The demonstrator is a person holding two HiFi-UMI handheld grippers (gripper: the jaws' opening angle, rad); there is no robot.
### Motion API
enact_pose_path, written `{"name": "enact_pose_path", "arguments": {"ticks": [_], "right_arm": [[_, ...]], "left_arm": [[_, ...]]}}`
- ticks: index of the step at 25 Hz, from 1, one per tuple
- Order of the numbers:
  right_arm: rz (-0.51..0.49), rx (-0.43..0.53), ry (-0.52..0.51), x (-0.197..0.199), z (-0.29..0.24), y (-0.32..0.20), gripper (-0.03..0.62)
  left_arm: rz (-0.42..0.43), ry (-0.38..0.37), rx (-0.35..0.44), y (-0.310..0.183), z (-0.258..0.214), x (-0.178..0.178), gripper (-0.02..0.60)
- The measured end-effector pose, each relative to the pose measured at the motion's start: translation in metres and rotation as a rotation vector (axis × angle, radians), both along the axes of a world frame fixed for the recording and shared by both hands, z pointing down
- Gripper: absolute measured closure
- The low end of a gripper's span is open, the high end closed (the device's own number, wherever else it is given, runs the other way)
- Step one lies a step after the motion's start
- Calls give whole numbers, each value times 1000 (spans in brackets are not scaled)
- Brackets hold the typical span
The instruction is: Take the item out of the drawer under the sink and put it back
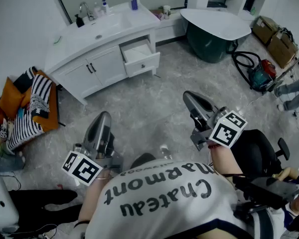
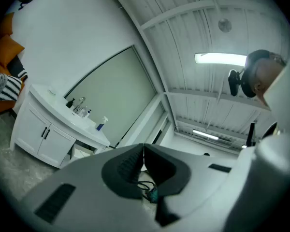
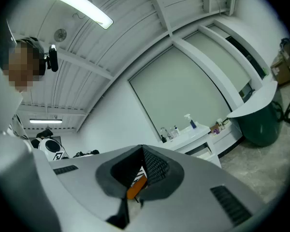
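Across the grey floor (image 1: 154,98) stands a white counter (image 1: 70,46), its drawer (image 1: 139,56) pulled open; whether the item lies inside I cannot tell. The left gripper (image 1: 103,116) and right gripper (image 1: 192,97) are well apart from it, jaws together, holding nothing.

Head view steep down, well back from sink cabinet (image 1: 109,66); gripper views angled slightly upward, all sharing cabinet

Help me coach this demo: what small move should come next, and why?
Probably step toward the vanity. The drawer already stands pulled out, but the left gripper and right gripper are both shut, empty and well short of it, and its contents can't be made out from here.
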State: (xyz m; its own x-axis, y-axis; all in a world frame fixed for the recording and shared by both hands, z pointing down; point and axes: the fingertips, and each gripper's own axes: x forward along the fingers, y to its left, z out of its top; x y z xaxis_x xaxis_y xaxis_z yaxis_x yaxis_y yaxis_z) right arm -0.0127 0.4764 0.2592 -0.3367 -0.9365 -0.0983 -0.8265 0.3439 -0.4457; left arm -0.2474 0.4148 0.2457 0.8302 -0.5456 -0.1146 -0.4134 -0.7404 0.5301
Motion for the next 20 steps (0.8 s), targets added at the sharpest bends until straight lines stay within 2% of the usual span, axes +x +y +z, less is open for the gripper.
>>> {"name": "enact_pose_path", "arguments": {"ticks": [11,17,20], "right_arm": [[1,9,12,0,0,1,583],[-24,10,78,-7,9,2,582],[-31,10,132,-9,15,2,582]], "left_arm": [[-7,2,12,3,3,-5,572],[-18,78,66,2,4,-13,575],[24,23,104,3,11,-3,575]]}}
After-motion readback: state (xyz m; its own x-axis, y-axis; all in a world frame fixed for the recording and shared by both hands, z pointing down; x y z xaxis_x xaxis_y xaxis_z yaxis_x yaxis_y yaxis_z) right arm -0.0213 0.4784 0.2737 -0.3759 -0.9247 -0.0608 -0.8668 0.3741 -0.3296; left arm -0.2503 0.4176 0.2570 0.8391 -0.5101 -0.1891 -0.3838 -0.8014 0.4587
